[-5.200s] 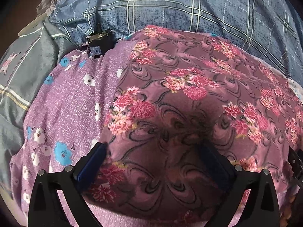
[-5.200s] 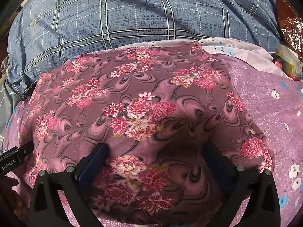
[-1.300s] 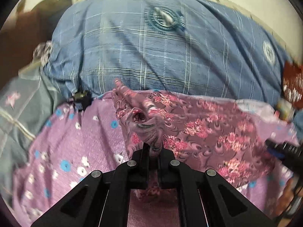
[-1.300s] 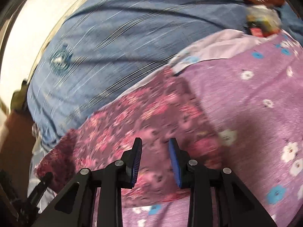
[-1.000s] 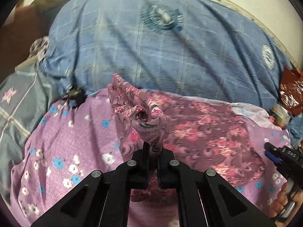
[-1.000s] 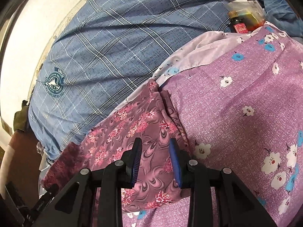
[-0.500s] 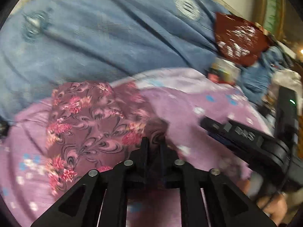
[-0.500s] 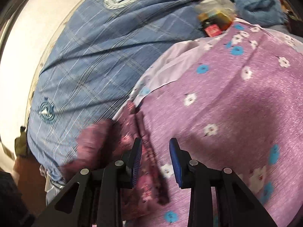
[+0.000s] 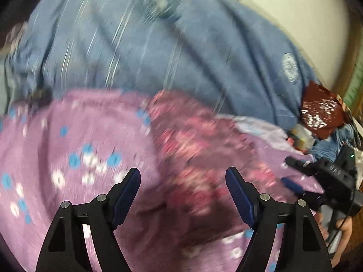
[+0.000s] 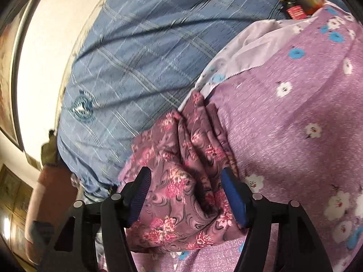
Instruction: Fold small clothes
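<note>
Blur smears the left wrist view, yet the left tool shows plainly: its two blue-padded fingers stand spread wide, having just been opening, and they pinch nothing. The floral garment, dark pink with red blooms, lies on the purple flowered bedsheet ahead of and below the right-hand finger, reaching partly into the gap between the fingers; whether either pad touches the cloth cannot be told through the blur. Beyond the tool rises a blue checked quilt. Far to the right of the tool the right tool appears as a black body with a hand below it. Past it lies a dark red packet.

From the right wrist view, the right tool is likewise spread, its jaws having just been opening. The floral garment lies folded and rumpled between the fingers and ahead of them, the pads close to its edges without squeezing it. The bedsheet spreads to the right of the tool, the quilt ahead and to the left. A small bottle sits far ahead at the right.
</note>
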A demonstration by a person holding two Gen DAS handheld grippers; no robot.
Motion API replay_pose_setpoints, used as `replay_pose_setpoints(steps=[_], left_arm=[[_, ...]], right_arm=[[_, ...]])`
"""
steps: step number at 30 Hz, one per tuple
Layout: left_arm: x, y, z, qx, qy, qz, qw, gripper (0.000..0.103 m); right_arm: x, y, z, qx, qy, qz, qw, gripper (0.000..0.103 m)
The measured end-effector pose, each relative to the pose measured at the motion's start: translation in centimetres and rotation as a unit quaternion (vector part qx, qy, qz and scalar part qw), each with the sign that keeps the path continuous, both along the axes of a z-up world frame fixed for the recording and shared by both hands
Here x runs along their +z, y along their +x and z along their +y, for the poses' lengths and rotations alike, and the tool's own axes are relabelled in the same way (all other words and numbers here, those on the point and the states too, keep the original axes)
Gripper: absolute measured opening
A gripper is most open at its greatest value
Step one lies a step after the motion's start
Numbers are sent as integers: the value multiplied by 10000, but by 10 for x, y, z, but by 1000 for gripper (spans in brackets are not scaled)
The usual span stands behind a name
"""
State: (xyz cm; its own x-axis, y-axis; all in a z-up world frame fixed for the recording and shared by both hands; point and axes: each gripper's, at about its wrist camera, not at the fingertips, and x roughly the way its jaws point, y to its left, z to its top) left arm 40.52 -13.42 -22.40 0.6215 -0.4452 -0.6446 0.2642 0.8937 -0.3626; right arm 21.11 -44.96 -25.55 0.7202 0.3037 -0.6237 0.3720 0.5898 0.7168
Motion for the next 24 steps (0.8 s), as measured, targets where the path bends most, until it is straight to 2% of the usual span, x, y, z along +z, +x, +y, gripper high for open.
replay_pose_setpoints(steps=[3, 5, 8, 11, 12, 13, 15, 16, 20, 22, 24], left_arm=[[-3, 19, -10, -119, 182, 291, 9993, 76], [-5, 20, -15, -289, 303, 330, 9986, 76], [-16, 24, -32, -583, 656, 570, 9945, 76], [-27, 33, -38, -695, 693, 732, 9925, 76], [-26, 33, -36, -705, 664, 736, 9926, 76], [-24, 34, -33, -691, 654, 718, 9929, 76], [-21, 34, -28, -609, 658, 683, 9936, 76], [-23, 32, -25, -576, 640, 685, 9939, 76], [-27, 31, -26, -559, 603, 703, 9941, 79], [-27, 26, -31, -594, 714, 639, 9936, 79], [-29, 23, -35, -617, 835, 608, 9927, 78]], right_arm=[[-1, 11, 2, 32, -182, 54, 9998, 67], [-5, 20, 4, 39, -199, 65, 9998, 69], [-18, 35, 9, 216, -196, 235, 9993, 71], [-33, 51, 21, 596, -54, 394, 9974, 71], [-33, 54, 28, 721, -161, 495, 9960, 64], [-28, 55, 36, 775, -492, 611, 9939, 58], [-13, 54, 49, 970, -1055, 688, 9873, 24], [-4, 49, 52, 996, -1150, 582, 9866, 14], [24, 26, 50, 701, -1438, 119, 9870, 12], [33, 13, 43, 453, -1609, -44, 9859, 12], [30, 6, 32, 212, -1689, 40, 9854, 12]])
